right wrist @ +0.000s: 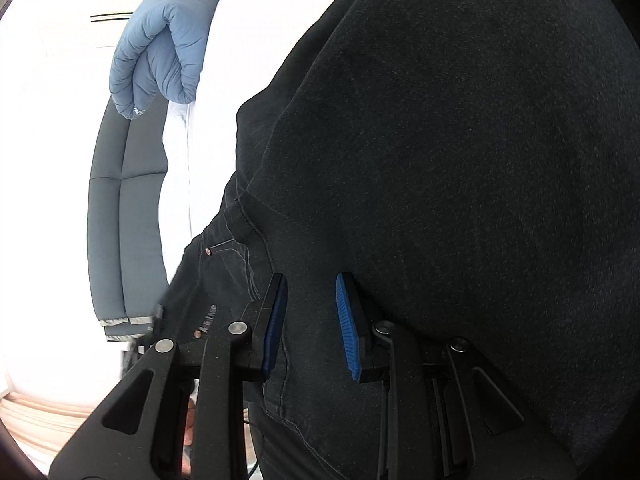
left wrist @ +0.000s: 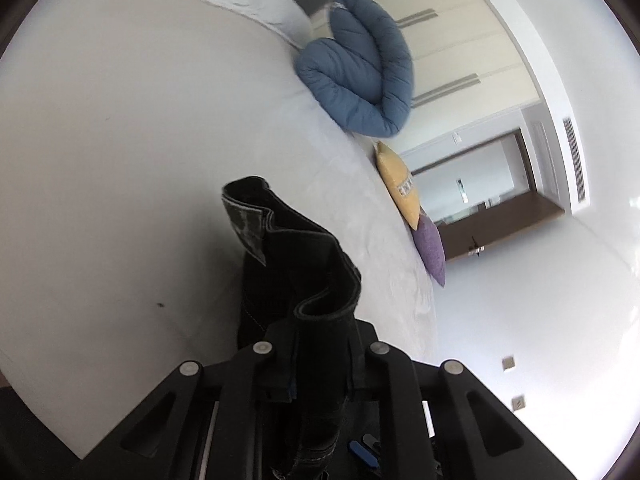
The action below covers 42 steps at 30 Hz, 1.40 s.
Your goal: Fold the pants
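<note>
Bed [left wrist: 120, 140] first: its white sheet carries everything, with a folded blue quilt [left wrist: 360, 68] and two cushions along the far edge, well apart from your work. Across it, filling most of the right wrist view, lie the black pants [right wrist: 460, 160], a broad spread of denim with the pocket seams and a rivet showing near your right gripper [right wrist: 312, 328]. Expect them to handle as heavy, limp cloth: stiff enough to hold a crease, too soft to stay flat when lifted by one point, and thick at the hems and waistband, which is where a grip will bite best. Your left gripper [left wrist: 316, 360] is already clamped narrow on a bunched hem end [left wrist: 288, 256], raised clear of the sheet, the cuff standing up in folds above the jaws. On the right the blue pads [right wrist: 348, 328] stand a little apart with denim running between them; they seem to be pinching a fold, though the dark cloth makes contact hard to confirm.
</note>
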### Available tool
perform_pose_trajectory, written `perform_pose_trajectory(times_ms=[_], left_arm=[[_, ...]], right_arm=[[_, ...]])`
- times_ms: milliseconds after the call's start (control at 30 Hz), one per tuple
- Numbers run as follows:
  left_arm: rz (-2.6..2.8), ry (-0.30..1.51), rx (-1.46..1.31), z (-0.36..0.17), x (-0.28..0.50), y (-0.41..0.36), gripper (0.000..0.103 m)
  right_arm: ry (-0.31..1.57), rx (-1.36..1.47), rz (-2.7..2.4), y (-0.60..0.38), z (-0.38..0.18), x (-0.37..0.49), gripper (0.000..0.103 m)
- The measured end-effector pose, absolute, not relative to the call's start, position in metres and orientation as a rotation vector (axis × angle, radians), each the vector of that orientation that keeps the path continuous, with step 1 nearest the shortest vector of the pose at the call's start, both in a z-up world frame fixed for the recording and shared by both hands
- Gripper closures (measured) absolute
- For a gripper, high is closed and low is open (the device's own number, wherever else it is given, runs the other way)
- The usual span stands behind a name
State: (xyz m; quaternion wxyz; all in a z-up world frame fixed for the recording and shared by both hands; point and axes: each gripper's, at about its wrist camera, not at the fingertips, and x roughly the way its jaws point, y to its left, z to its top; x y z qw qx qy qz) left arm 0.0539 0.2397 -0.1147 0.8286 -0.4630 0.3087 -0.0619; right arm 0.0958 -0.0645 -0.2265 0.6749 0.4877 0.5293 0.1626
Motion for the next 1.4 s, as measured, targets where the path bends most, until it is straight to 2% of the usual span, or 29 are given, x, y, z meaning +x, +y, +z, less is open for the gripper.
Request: perform_pose_trajectory(times_ms=[200,367,433,467,500,733,833,867,900,967,1200,1400], left_arm=[[-0.339,0.713,-0.53,-0.054,0.068,0.1,0.088],[-0.473,0.867,-0.212,-0.098,0.058,-0.023,0.088],[-0.486,0.945,-0.15,-0.127,0.05,-0.052,0.088],[-0.491,0.968,-0.119,-0.136,0.049,-0.062,0.088],[-0.498,0.983,-0.079,-0.143,0.043,-0.072,0.088],[-0.477,0.951,0.034,-0.139,0.035,-0.088,0.088],[-0.468,0.937,0.069,-0.139,0.031,-0.093,0.088],[-0.465,0.936,0.072,-0.139,0.029,-0.095,0.088],[-0.461,0.935,0.072,-0.139,0.029,-0.096,0.088],[-0.455,0.932,0.076,-0.139,0.027,-0.091,0.088],[-0.465,0.901,0.11,-0.13,0.022,-0.1,0.088],[-0.495,0.854,0.126,-0.109,0.022,-0.122,0.087]], right_arm=[[1.119,1.236,0.426,-0.092,-0.214,0.093,0.076],[1.038,1.245,0.488,-0.125,-0.184,0.095,0.074],[1.032,1.216,0.474,-0.135,-0.177,0.094,0.048],[1.031,1.208,0.451,-0.141,-0.176,0.091,0.02],[1.036,1.202,0.429,-0.146,-0.177,0.088,0.013],[1.111,1.078,0.403,-0.144,-0.187,0.084,0.014],[1.135,1.031,0.402,-0.136,-0.188,0.087,0.017],[1.142,1.019,0.412,-0.135,-0.187,0.09,0.028],[1.155,0.994,0.422,-0.132,-0.187,0.092,0.051],[1.195,0.951,0.419,-0.12,-0.19,0.098,0.073],[1.165,0.853,0.39,-0.116,-0.178,0.093,0.09],[1.097,0.765,0.396,-0.14,-0.147,0.09,0.092]])
